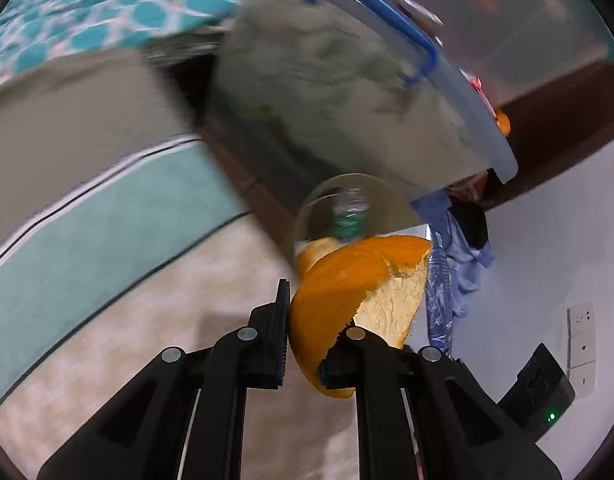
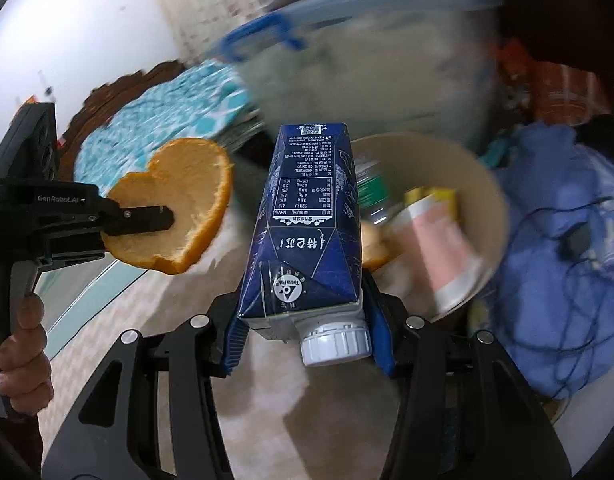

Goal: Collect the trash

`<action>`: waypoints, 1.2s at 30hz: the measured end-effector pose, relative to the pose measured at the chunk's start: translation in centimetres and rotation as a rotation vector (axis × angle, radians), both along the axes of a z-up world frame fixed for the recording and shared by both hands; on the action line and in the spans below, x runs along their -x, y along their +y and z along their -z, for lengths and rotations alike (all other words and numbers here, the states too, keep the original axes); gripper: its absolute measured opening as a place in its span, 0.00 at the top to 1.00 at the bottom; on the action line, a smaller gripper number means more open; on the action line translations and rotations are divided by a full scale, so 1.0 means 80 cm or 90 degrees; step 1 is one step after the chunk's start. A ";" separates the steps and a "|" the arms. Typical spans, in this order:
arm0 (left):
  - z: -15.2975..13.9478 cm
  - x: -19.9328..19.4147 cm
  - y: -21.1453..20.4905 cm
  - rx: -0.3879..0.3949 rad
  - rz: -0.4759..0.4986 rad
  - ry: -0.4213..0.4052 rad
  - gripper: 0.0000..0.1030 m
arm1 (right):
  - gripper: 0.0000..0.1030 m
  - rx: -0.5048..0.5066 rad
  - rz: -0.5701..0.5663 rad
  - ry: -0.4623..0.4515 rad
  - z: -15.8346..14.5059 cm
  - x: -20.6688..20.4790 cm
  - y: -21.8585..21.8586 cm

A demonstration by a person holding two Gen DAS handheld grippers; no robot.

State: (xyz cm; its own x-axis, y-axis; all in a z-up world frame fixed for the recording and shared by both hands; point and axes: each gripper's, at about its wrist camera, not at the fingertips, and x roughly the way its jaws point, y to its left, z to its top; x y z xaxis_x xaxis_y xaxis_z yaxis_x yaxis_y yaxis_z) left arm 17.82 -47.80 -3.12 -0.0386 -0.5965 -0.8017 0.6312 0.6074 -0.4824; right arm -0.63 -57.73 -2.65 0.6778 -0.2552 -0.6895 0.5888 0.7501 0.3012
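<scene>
Left wrist view: the left gripper [image 1: 321,322] has its fingers clamped on a piece of orange peel [image 1: 339,288], orange skin toward the left pad and pale pith facing right. Just beyond the peel sits a round bin [image 1: 307,216] with a clear bottle [image 1: 349,216] lying in it. Above the bin looms a translucent storage box [image 1: 347,92] with a blue latch [image 1: 387,20], blurred.

Right wrist view: the right gripper [image 2: 307,336] is closed on a dark blue milk carton [image 2: 307,216], its blue pads pressing the carton's lower sides and the white screw cap [image 2: 333,344] pointing back toward the camera. The carton's far end reaches over the near rim of the bin [image 2: 491,184], which holds a pink-and-yellow packet [image 2: 439,232], the bottle [image 2: 371,188] and another scrap of peel [image 2: 373,246]. To the left, the left gripper [image 2: 163,218] holds its peel [image 2: 179,204] in the air beside the carton, well short of the bin, with the person's hand [image 2: 23,344] on the grip. Blue cloth [image 2: 559,280] with a thin black cable lies right of the bin.
</scene>
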 end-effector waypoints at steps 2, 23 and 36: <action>0.008 0.004 -0.035 0.004 0.007 0.002 0.78 | 0.46 0.000 0.021 0.006 0.005 -0.003 -0.023; 0.001 0.091 0.115 -0.045 0.019 -0.141 0.25 | 0.21 -0.039 0.056 -0.067 0.019 0.085 0.128; -0.017 0.168 0.209 -0.064 0.009 -0.266 0.11 | 0.20 -0.020 0.068 -0.080 -0.014 0.123 0.188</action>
State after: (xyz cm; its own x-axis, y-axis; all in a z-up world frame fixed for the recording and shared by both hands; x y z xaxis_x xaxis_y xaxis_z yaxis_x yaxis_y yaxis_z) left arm 4.35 -31.08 -1.74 0.2947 -0.5168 -0.8038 0.7684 0.6282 -0.1222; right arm -10.47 -42.69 -1.51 0.7293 -0.3093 -0.6103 0.6207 0.6744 0.4000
